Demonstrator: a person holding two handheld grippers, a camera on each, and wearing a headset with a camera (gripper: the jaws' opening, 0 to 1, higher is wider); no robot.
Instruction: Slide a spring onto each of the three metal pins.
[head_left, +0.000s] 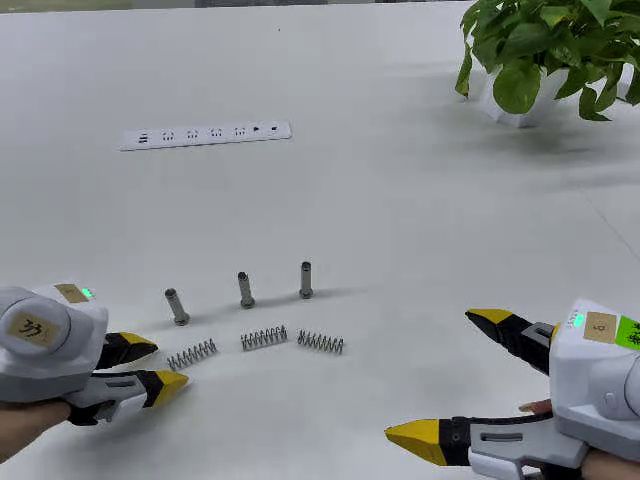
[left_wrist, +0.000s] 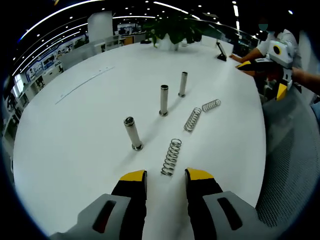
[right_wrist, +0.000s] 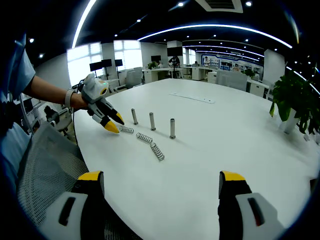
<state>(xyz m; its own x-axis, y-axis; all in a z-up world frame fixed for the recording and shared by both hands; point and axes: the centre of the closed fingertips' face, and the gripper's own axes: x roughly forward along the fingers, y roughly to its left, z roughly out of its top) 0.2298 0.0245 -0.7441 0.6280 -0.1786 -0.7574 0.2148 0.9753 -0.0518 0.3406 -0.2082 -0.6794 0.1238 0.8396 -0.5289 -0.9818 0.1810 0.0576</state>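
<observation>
Three metal pins stand upright in a row on the white table: left pin (head_left: 177, 306), middle pin (head_left: 245, 289), right pin (head_left: 306, 280). Three springs lie flat in front of them: left spring (head_left: 192, 354), middle spring (head_left: 264, 338), right spring (head_left: 321, 342). My left gripper (head_left: 158, 364) is open with a narrow gap, its tips just left of the left spring. In the left gripper view that spring (left_wrist: 171, 157) lies right ahead of the jaws (left_wrist: 166, 176), beside the nearest pin (left_wrist: 133, 134). My right gripper (head_left: 440, 375) is wide open and holds nothing, well right of the springs.
A white power strip (head_left: 205, 135) lies far back on the left. A potted plant (head_left: 545, 50) stands at the back right corner. Bare table (head_left: 420, 230) stretches around the pins. A mesh chair (right_wrist: 45, 165) sits off the table's near edge.
</observation>
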